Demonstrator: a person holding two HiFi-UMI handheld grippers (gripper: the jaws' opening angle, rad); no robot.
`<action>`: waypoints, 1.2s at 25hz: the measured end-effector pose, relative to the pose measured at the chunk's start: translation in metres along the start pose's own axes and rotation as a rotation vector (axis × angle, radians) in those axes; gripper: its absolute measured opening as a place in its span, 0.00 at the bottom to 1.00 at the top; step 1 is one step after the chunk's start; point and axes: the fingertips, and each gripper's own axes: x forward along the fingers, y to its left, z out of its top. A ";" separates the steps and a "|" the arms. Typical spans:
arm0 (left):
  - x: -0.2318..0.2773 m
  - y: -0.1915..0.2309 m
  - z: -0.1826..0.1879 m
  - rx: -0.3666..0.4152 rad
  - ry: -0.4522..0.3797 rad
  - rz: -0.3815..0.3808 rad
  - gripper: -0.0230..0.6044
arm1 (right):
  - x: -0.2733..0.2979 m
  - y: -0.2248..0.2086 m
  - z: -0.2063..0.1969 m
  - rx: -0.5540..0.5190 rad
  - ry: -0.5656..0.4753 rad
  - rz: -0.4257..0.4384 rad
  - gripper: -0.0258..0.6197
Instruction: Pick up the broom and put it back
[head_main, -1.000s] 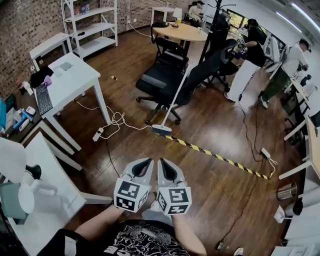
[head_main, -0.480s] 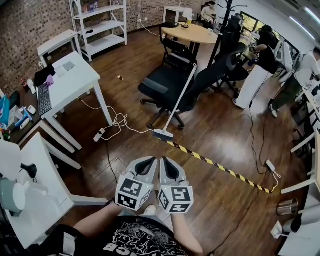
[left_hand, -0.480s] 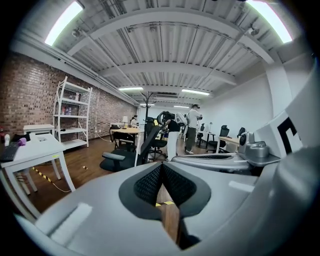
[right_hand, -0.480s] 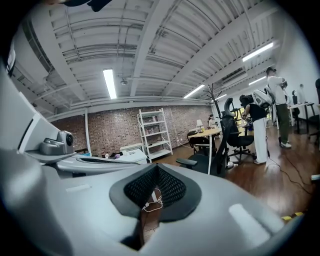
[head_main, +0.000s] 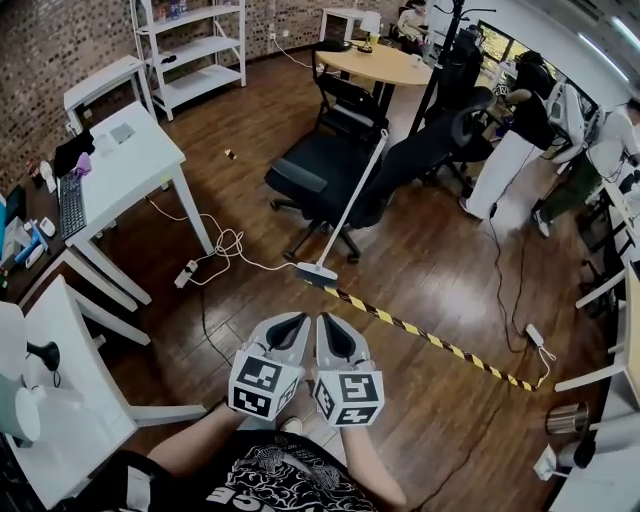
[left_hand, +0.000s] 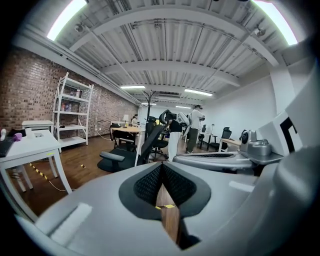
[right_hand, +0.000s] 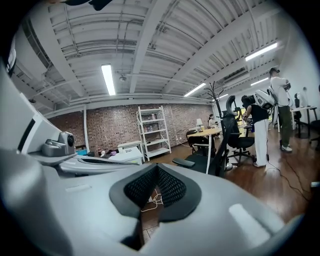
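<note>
The broom (head_main: 350, 205) has a long white handle that leans against a black office chair (head_main: 318, 165). Its head (head_main: 316, 272) rests on the wood floor by the end of a striped tape. Both grippers are held side by side low in the head view, well short of the broom head. My left gripper (head_main: 296, 321) is shut with nothing in it, and its pads meet at the tip in the left gripper view (left_hand: 161, 165). My right gripper (head_main: 326, 322) is likewise shut and empty (right_hand: 157, 167). The white handle (right_hand: 208, 155) shows ahead in the right gripper view.
A yellow-and-black tape strip (head_main: 430, 340) runs across the floor to the right. A white desk (head_main: 130, 160) stands at the left with cables and a power strip (head_main: 186, 272) beneath. A round table (head_main: 385, 62), a coat stand (head_main: 440, 55) and several people (head_main: 520, 120) are behind.
The whole view has shifted forward: the desk at the left slid down and left, and the broom head sits a little nearer. Both grippers stay shut, side by side.
</note>
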 end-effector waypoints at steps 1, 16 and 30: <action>0.007 0.004 0.002 -0.004 -0.003 -0.004 0.05 | 0.007 -0.004 0.001 -0.006 0.003 -0.004 0.04; 0.122 0.122 0.057 -0.049 -0.023 -0.060 0.05 | 0.165 -0.048 0.043 -0.046 0.040 -0.069 0.04; 0.178 0.193 0.088 -0.057 -0.032 -0.148 0.05 | 0.260 -0.060 0.071 -0.050 0.025 -0.138 0.04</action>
